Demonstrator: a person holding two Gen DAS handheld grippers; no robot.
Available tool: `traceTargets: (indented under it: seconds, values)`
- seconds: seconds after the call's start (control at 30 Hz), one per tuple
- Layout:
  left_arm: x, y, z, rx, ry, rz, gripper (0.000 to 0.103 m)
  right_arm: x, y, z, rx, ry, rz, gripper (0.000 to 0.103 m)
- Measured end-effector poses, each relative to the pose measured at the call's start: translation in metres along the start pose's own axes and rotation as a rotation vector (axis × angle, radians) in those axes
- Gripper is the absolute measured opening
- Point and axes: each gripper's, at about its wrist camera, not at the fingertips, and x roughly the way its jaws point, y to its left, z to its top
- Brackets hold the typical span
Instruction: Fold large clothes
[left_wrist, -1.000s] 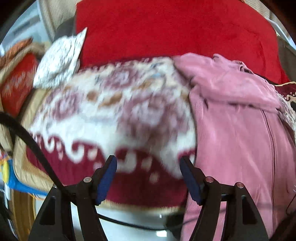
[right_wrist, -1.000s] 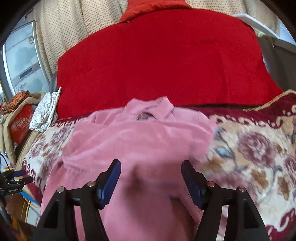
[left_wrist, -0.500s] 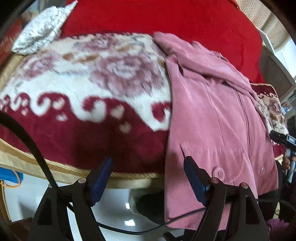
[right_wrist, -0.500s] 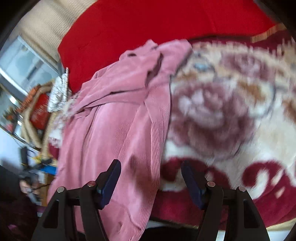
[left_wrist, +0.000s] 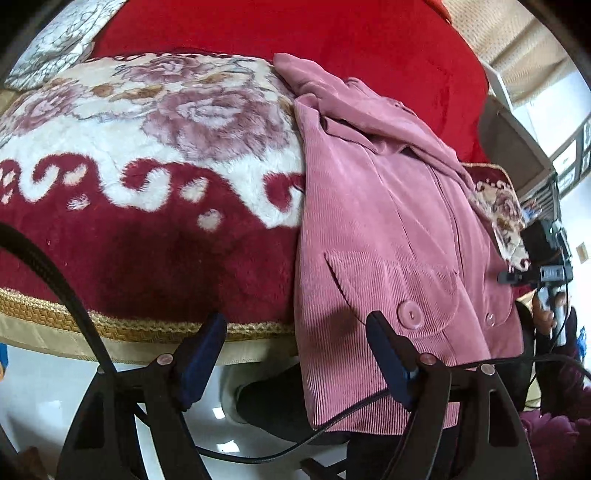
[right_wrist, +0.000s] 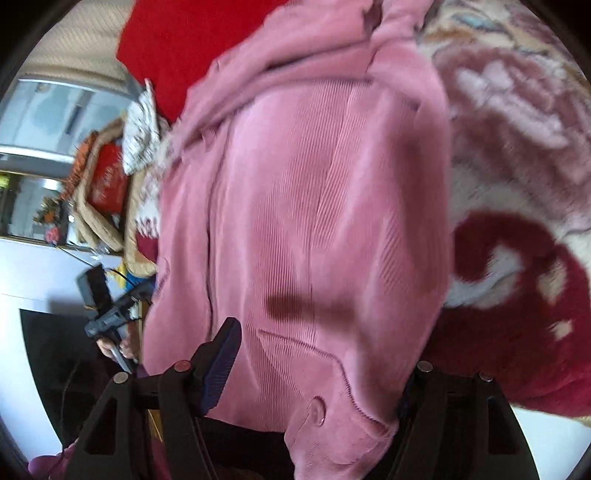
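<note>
A pink corduroy jacket (left_wrist: 384, 229) lies spread on a floral red-and-cream blanket (left_wrist: 155, 155), its hem hanging over the front edge. It has a pocket with a pink button (left_wrist: 410, 314). My left gripper (left_wrist: 295, 354) is open and empty, low at the hem's left corner; its right finger overlaps the cloth. In the right wrist view the jacket (right_wrist: 303, 221) fills the middle. My right gripper (right_wrist: 314, 373) is open at the hem, with the cloth between its jaws and covering its right finger.
A red cover (left_wrist: 295, 33) rises behind the blanket. A patterned cushion (left_wrist: 55, 37) sits at the far left. Bags and boxes (right_wrist: 103, 184) stand beside the bed. White floor (left_wrist: 29, 387) lies below the blanket's gold trim.
Both grippers have dropped and swung toward the jacket's hem at the front edge. The right view has tilted and closed in on the cloth. Both stay open.
</note>
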Motion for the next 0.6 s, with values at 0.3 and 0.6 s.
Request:
traceTargets:
  seconds: [0.3,0.6]
  values:
    - [0.021,0.019,-0.003,-0.083,0.098,-0.103,0.081,0.021,0.009,-0.022,0.009,0.001,0.061,0.071]
    - [0.031,0.020,-0.017,-0.138,0.111,-0.293,0.081,0.030,0.002,-0.040,0.042,0.005,0.104,0.045]
